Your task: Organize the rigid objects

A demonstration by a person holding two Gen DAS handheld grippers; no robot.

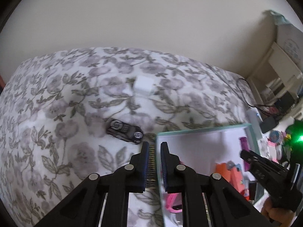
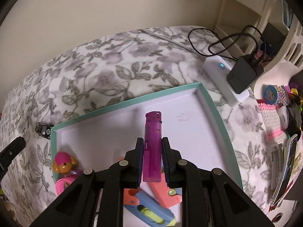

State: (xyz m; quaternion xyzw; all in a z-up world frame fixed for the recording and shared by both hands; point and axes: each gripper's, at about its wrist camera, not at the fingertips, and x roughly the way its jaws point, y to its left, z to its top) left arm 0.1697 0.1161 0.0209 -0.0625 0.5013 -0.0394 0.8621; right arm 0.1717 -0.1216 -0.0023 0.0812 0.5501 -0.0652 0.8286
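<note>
The right hand-held gripper [image 2: 152, 149] holds a purple lighter [image 2: 152, 147] by its lower body, above the box [image 2: 217, 111] floor. The grip is low and the lighter smooth, so it could pivot or slide out, I judge, and land on the toys in the box's near end: a pink-capped dog figure [image 2: 64, 162] and orange and blue pieces [image 2: 151, 206]. The lighter is translucent with a darker cap, pointing toward the box's far wall. The left hand-held gripper [image 1: 153, 151] is narrow, holding nothing I can see, straddling the box's left wall; a nudge could shift the box on the soft bed [image 1: 56, 94]. A black car [image 1: 125, 130] lies just outside that wall.
</note>
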